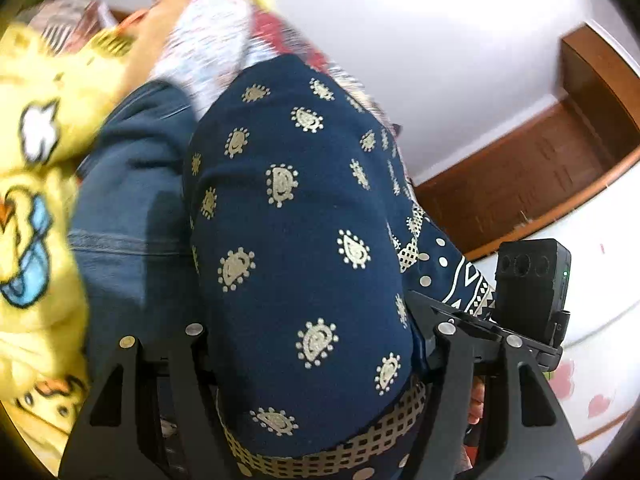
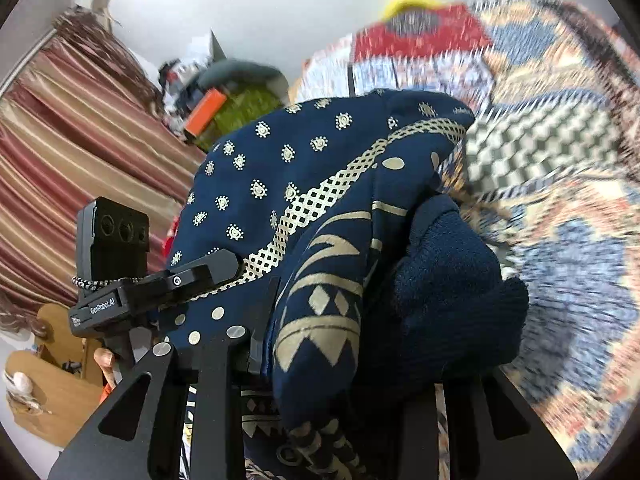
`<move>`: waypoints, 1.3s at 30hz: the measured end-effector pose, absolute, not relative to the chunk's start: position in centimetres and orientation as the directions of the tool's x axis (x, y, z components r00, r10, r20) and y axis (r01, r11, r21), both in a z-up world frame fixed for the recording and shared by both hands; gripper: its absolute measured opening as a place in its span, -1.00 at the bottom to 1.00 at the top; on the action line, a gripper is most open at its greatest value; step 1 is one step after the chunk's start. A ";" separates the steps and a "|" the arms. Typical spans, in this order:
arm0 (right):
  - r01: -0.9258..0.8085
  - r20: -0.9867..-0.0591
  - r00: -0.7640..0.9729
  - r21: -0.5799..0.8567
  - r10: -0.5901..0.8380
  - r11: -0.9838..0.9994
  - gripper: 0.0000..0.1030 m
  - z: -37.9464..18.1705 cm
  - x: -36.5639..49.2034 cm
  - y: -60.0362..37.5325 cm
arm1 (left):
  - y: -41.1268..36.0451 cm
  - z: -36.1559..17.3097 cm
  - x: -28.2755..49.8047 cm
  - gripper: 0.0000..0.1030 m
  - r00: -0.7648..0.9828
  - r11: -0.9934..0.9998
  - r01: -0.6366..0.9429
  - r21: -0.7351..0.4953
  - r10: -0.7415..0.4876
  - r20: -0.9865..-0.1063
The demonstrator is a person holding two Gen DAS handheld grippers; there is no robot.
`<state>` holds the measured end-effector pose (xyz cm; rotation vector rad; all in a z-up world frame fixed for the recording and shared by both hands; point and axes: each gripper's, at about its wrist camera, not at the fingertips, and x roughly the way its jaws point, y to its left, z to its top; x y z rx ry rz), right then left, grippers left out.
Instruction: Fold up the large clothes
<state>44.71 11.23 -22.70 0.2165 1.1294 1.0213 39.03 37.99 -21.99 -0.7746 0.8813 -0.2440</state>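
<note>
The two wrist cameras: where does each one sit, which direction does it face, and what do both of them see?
Left wrist view: sits behind the left gripper, facing up past the navy printed garment toward yellow cartoon fabric and ceiling; the right gripper shows too.
Right wrist view: sits behind the right gripper, facing the same garment, a patterned bedspread and striped curtain; the left gripper appears.
Shared: the garment fills both grippers.

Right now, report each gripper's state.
Left gripper: shut on the navy printed garment.
Right gripper: shut on the same garment.
</note>
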 end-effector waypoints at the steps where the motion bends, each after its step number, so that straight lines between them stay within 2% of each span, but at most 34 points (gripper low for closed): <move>1: -0.560 -0.648 0.036 0.617 0.761 0.552 -0.45 -23.6 45.1 12.1 | 38.7 -22.9 39.3 0.27 0.628 0.703 -0.125 -0.700 -0.490 -0.605; 7: -0.559 -0.671 -0.039 0.629 0.740 0.540 -0.39 -27.4 46.2 15.5 | 42.5 -27.5 39.2 0.35 0.609 0.695 -0.189 -0.693 -0.471 -0.638; 11: -0.583 -0.692 -0.021 0.595 0.722 0.553 -0.07 -27.9 45.7 15.0 | 42.7 -27.8 38.3 0.47 0.622 0.729 -0.169 -0.663 -0.444 -0.645; 13: -0.602 -0.717 0.011 0.552 0.697 0.577 0.02 -27.5 45.0 14.3 | 42.0 -27.4 38.5 0.55 0.621 0.763 -0.185 -0.619 -0.397 -0.676; 15: -0.611 -0.740 0.037 0.515 0.672 0.601 0.05 -26.9 44.6 13.6 | 40.7 -26.6 38.2 0.74 0.612 0.804 -0.222 -0.552 -0.326 -0.721; 18: -0.615 -0.766 0.084 0.463 0.637 0.638 0.06 -26.3 44.2 11.9 | 39.5 -25.3 37.6 0.74 0.602 0.854 -0.244 -0.460 -0.238 -0.762; 19: -0.615 -0.779 0.113 0.433 0.617 0.659 0.11 -25.9 44.0 11.2 | 38.8 -24.6 37.1 0.74 0.596 0.875 -0.247 -0.417 -0.203 -0.777; 23: -0.616 -0.821 0.229 0.293 0.523 0.731 0.11 -24.0 42.6 8.4 | 36.8 -22.6 35.1 0.74 0.585 0.923 -0.237 -0.303 -0.113 -0.803; 27: -0.612 -0.812 0.299 0.240 0.502 0.754 0.11 -21.3 40.5 5.8 | 34.2 -20.8 32.4 0.74 0.569 0.952 -0.220 -0.214 -0.053 -0.820; 32: -0.627 -0.726 0.378 0.256 0.575 0.736 0.11 -15.6 36.6 3.9 | 32.6 -16.8 28.5 0.74 0.642 0.963 -0.205 -0.174 -0.001 -0.767; 39: -0.693 -0.514 0.521 0.211 0.681 0.689 0.11 -5.5 28.4 1.6 | 28.6 -4.9 20.5 0.74 0.851 0.977 -0.156 -0.146 0.058 -0.522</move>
